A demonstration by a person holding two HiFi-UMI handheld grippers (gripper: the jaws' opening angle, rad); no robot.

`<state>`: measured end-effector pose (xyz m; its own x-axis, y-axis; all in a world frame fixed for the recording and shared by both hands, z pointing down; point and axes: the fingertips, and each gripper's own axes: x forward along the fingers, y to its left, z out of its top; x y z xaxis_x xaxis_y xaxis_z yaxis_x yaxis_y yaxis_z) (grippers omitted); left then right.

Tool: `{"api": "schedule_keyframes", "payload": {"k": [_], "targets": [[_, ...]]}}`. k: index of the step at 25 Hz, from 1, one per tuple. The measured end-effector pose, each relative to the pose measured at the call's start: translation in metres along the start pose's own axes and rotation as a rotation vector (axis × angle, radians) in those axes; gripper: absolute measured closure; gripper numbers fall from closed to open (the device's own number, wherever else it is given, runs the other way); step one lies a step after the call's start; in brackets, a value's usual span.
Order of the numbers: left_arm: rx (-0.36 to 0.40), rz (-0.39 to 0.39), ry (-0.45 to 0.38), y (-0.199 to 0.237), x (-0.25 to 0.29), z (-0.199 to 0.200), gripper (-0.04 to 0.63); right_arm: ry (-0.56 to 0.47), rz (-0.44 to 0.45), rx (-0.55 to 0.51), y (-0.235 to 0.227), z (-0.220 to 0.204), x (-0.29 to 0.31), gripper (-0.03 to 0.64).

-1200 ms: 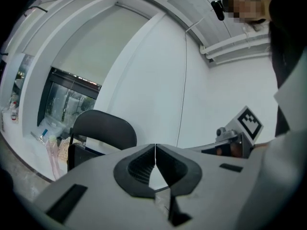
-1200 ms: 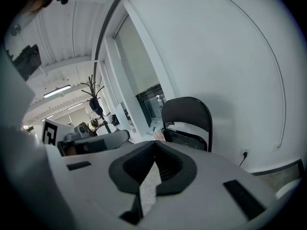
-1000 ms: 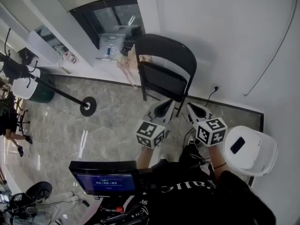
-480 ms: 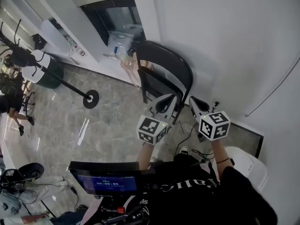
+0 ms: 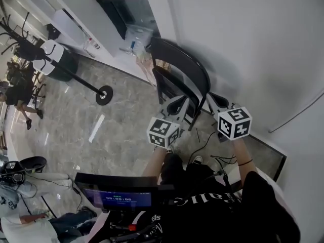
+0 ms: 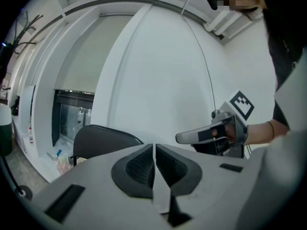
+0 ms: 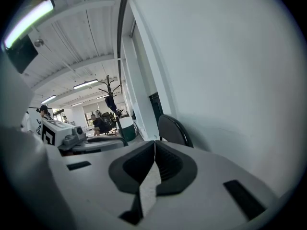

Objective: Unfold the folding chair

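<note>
Head view: the folding chair (image 5: 174, 87) stands folded against the white wall (image 5: 253, 44), with the left hand-held gripper (image 5: 178, 105) and the right hand-held gripper (image 5: 215, 99) held close in front of it. Left gripper view: jaws pressed together, empty, chair (image 6: 103, 140) beyond. Right gripper view: jaws likewise closed on nothing, chair (image 7: 172, 128) ahead by the wall.

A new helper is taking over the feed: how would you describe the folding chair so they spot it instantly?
Find the tall white wall filling the right of the head view. At its foot stands the folding chair, folded flat. It is all black with a broad rounded backrest, unlike the thin-poled coat stand with a round base out on the floor.
</note>
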<state>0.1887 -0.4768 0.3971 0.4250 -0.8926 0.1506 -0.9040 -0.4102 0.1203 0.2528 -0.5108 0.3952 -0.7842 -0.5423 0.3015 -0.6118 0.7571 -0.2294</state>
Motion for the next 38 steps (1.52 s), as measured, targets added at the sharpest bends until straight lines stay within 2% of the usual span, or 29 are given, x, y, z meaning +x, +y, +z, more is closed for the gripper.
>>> {"api": "schedule_keyframes", "payload": {"k": [3,11,14,17,20,22,25,29,34,38], "targets": [[-0.048,0.024,0.009,0.016,0.009,-0.008,0.591,0.012,0.007,-0.014,-0.011,0.007,0.011,0.601],[-0.07,0.055,0.088,0.076,0.042,-0.047,0.589,0.047,0.013,-0.05,-0.034,0.023,0.067,0.601],[-0.106,0.054,0.107,0.104,0.058,-0.058,0.563,0.058,0.007,-0.058,-0.042,0.035,0.096,0.6],[-0.17,0.062,0.121,0.133,0.072,-0.069,0.517,0.092,-0.004,-0.096,-0.049,0.044,0.125,0.598],[-0.236,0.076,0.141,0.161,0.081,-0.083,0.482,0.13,-0.029,-0.183,-0.056,0.053,0.152,0.58],[-0.282,0.088,0.163,0.18,0.087,-0.096,0.466,0.152,-0.017,-0.222,-0.059,0.057,0.171,0.491],[-0.367,0.109,0.207,0.207,0.093,-0.121,0.442,0.193,0.003,-0.23,-0.066,0.059,0.197,0.44],[-0.467,0.116,0.277,0.238,0.101,-0.153,0.399,0.264,0.033,-0.227,-0.071,0.054,0.228,0.42],[-0.53,0.109,0.368,0.263,0.121,-0.187,0.371,0.352,0.073,-0.239,-0.071,0.047,0.259,0.411],[-0.662,0.128,0.394,0.275,0.141,-0.221,0.371,0.408,0.08,-0.253,-0.08,0.037,0.279,0.411]]}}
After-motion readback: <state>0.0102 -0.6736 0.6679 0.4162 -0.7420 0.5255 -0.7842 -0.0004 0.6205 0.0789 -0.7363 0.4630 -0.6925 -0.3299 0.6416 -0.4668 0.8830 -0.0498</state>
